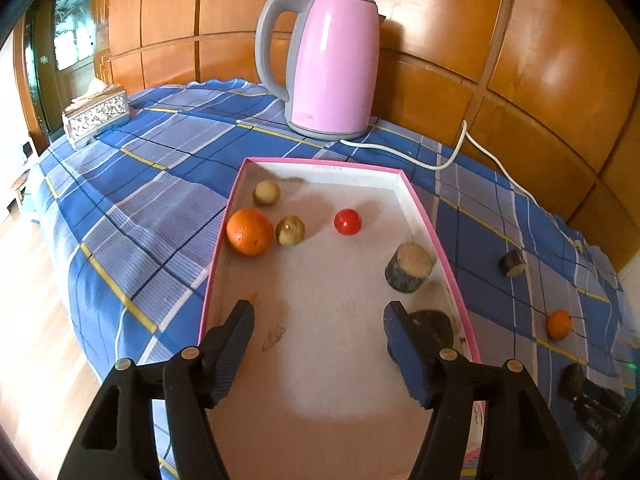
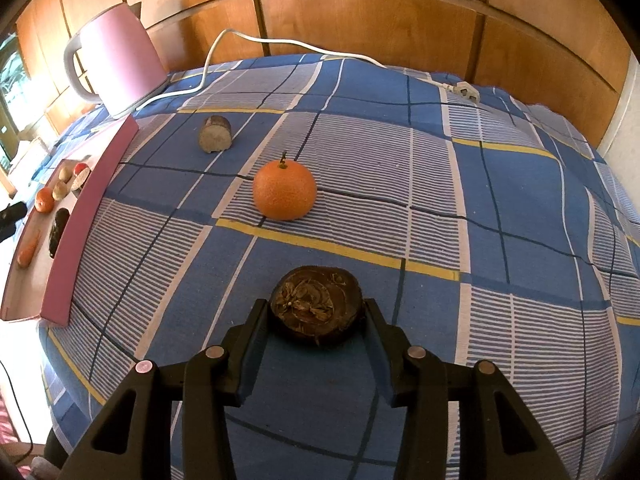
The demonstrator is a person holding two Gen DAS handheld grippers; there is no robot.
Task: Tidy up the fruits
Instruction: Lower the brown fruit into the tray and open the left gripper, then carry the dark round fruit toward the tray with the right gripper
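The left gripper (image 1: 318, 316) hangs over the near part of the pink-rimmed box (image 1: 424, 216) with its jaws wide apart and nothing between them. Inside the box, at the far left, lie an orange (image 1: 249, 232) against the left wall, two small tan fruits (image 1: 266, 193) (image 1: 290, 231) just beside it, and a red ball-shaped fruit (image 1: 347, 222) near the middle. A cut brown chunk (image 1: 409, 267) sits by the right wall, and a dark lump (image 1: 434, 322) lies partly hidden behind the right finger.

The right gripper (image 2: 316, 312) is closed on a dark round fruit (image 2: 317, 304) resting on the blue checked cloth (image 2: 500, 184), both pads pressing its sides. Farther off on the cloth stands a second orange (image 2: 285, 190), and beyond it, to the left, another cut brown piece (image 2: 215, 134). The box is at the far left of this view. A pink kettle (image 1: 334, 64) stands at the back, its white cord (image 2: 280, 42) trailing across the cloth to the right; a tissue box (image 1: 96, 114) sits far left
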